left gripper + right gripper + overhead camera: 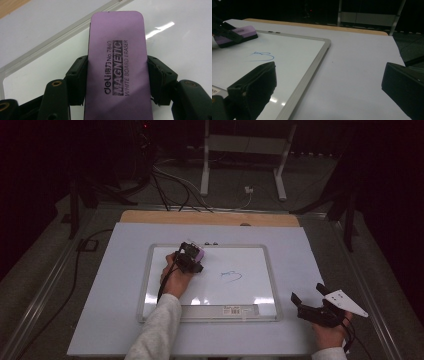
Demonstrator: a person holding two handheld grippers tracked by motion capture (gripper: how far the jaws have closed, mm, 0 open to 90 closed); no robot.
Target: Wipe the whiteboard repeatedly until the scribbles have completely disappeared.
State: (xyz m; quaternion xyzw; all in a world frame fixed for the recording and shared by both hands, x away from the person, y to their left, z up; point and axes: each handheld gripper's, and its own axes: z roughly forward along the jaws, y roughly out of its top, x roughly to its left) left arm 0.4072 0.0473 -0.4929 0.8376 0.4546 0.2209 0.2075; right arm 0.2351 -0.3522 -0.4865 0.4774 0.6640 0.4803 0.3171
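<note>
Erasing is the job in hand: the left gripper has its two black jaws clamped on the long sides of a purple rectangular magnetic whiteboard eraser, printed face up, sitting near the upper left of the white, silver-framed whiteboard in the high view. A blue scribbled mark sits near the middle of the board, to the right of the eraser and well apart from it. The right gripper rests off the board at the lower right of that picture, on the pale sheet covering the table, its jaws spread wide with nothing between them.

To do this well, I'd say the eraser wants to stay flat, its felt underside fully on the board, not tipped onto an edge. It should travel across toward the mark and pass right over the whole scribble with steady downward pressure, then come back over it if a ghost of ink is left. The grip looks square and secure; a skewed pull could twist the eraser between the pads. The idle hand could steady the frame if the board slides.
</note>
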